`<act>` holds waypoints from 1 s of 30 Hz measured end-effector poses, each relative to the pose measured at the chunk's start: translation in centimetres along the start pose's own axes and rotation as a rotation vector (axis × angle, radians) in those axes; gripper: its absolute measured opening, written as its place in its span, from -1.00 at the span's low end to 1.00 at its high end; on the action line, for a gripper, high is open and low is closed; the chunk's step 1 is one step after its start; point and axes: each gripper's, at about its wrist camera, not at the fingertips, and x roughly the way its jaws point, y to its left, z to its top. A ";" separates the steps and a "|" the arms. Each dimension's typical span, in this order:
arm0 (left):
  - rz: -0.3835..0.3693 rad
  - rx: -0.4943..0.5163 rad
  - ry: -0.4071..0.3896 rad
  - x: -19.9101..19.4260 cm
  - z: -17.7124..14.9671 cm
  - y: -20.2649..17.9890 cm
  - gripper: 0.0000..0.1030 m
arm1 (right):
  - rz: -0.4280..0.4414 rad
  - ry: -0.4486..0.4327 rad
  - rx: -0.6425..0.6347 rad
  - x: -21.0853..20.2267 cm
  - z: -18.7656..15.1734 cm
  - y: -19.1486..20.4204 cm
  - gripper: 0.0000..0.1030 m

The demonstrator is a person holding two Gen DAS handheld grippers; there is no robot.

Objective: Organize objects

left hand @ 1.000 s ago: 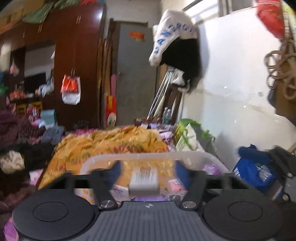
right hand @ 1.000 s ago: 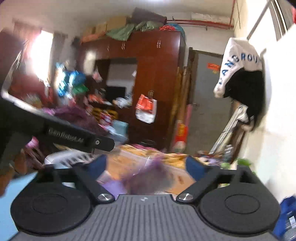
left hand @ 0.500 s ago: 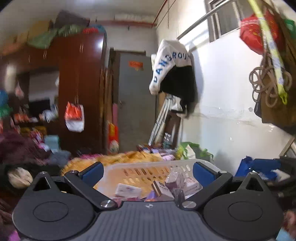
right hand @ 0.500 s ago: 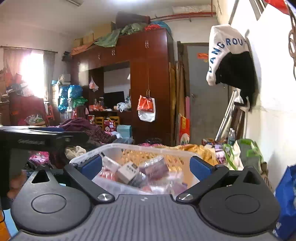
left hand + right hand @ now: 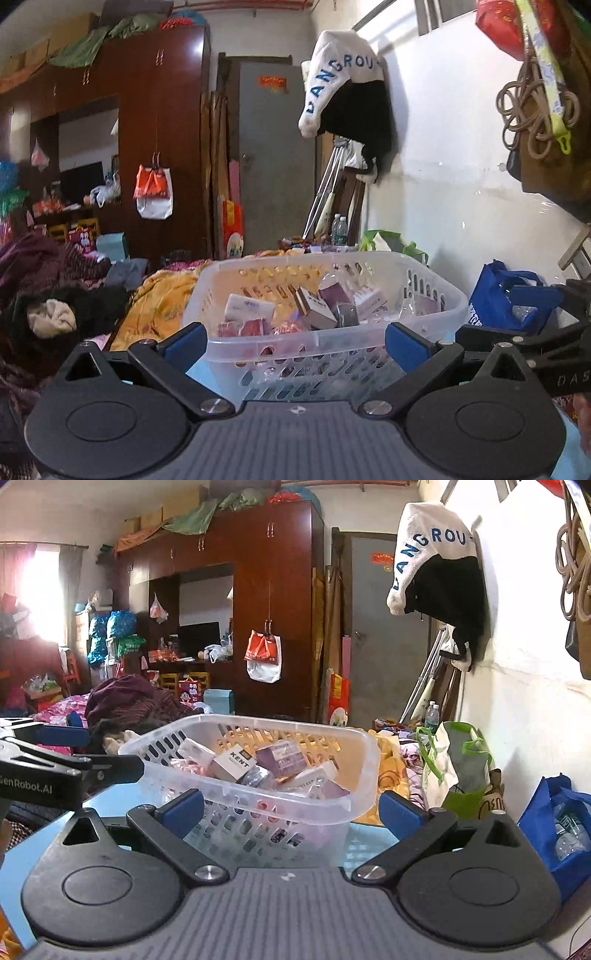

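Observation:
A clear plastic basket (image 5: pixel 436 295) stands on a light blue table and holds several small boxes and packets, among them a white box (image 5: pixel 249 307) and a box marked KENT (image 5: pixel 236 763). The basket also shows in the right wrist view (image 5: pixel 364 771). My left gripper (image 5: pixel 293 343) is open and empty, level with the basket's near wall. My right gripper (image 5: pixel 291 808) is open and empty, just in front of the basket. Each gripper shows at the edge of the other's view.
An orange patterned blanket (image 5: pixel 162 299) lies behind the basket. A blue bag (image 5: pixel 495 302) stands by the white wall on the right. A green and white bag (image 5: pixel 454 764) sits beyond it. Piled clothes (image 5: pixel 129 701) lie at the left.
Both grippers let go of what they held into the basket, opened wide and drew back and down from above it to its near side.

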 end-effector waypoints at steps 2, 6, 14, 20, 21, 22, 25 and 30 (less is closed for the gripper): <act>0.000 -0.011 0.012 0.2 0.0 0.2 1.00 | 0.000 0.007 0.003 0.1 -0.2 -0.1 1.00; 0.019 -0.022 0.036 0.7 -0.2 0.5 1.00 | -0.010 0.020 0.019 0.4 -0.5 -0.6 1.00; 0.053 -0.022 0.045 1.1 -0.2 0.3 1.00 | -0.027 0.034 0.044 0.6 -0.6 -0.9 1.00; 0.054 -0.019 0.041 0.9 0.0 0.3 1.00 | -0.033 0.031 0.055 0.5 -0.6 -1.1 1.00; 0.052 -0.018 0.040 0.8 0.0 0.3 1.00 | -0.034 0.029 0.058 0.4 -0.6 -1.2 1.00; 0.050 -0.015 0.040 0.8 0.0 0.2 1.00 | -0.036 0.028 0.061 0.4 -0.6 -1.2 1.00; 0.047 -0.009 0.045 0.9 0.0 0.0 1.00 | -0.038 0.032 0.068 0.5 -0.6 -1.4 1.00; 0.046 -0.004 0.047 1.1 -0.1 -0.1 1.00 | -0.038 0.037 0.087 0.6 -0.6 -1.7 1.00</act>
